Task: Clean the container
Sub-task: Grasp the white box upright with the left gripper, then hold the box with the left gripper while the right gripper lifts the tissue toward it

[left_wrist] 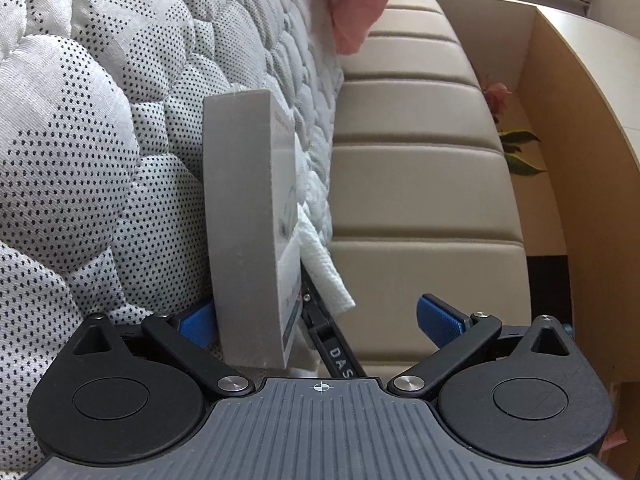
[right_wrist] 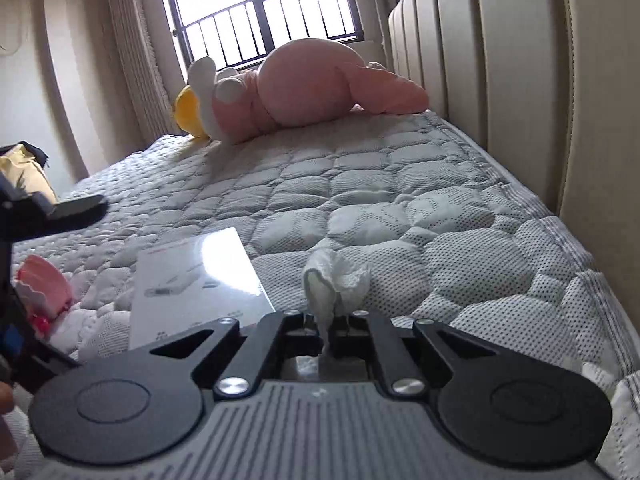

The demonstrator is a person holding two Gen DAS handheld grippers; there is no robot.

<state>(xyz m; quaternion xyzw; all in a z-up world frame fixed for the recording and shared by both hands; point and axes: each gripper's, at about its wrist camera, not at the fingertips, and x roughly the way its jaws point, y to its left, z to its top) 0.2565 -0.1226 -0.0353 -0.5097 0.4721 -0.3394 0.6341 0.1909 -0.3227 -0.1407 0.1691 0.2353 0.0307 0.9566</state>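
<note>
A flat grey box (left_wrist: 244,220) with a white printed, glossy top face (right_wrist: 196,280) lies on the quilted mattress (left_wrist: 80,120). My left gripper (left_wrist: 316,324) is open around the box's near end, its left blue pad (left_wrist: 196,326) against the grey side and the right pad (left_wrist: 438,322) well clear. My right gripper (right_wrist: 330,320) is shut on a crumpled white tissue (right_wrist: 336,284), just to the right of the box. In the left wrist view, that tissue (left_wrist: 326,272) and the right gripper's black fingers (left_wrist: 320,320) sit against the box's printed face.
A beige padded headboard (right_wrist: 520,80) runs along the mattress (right_wrist: 400,208). A large pink plush toy (right_wrist: 312,84) lies at the far end under a barred window (right_wrist: 272,12). A small pink object (right_wrist: 40,284) rests left of the box. A wooden shelf (left_wrist: 580,120) stands beyond the headboard.
</note>
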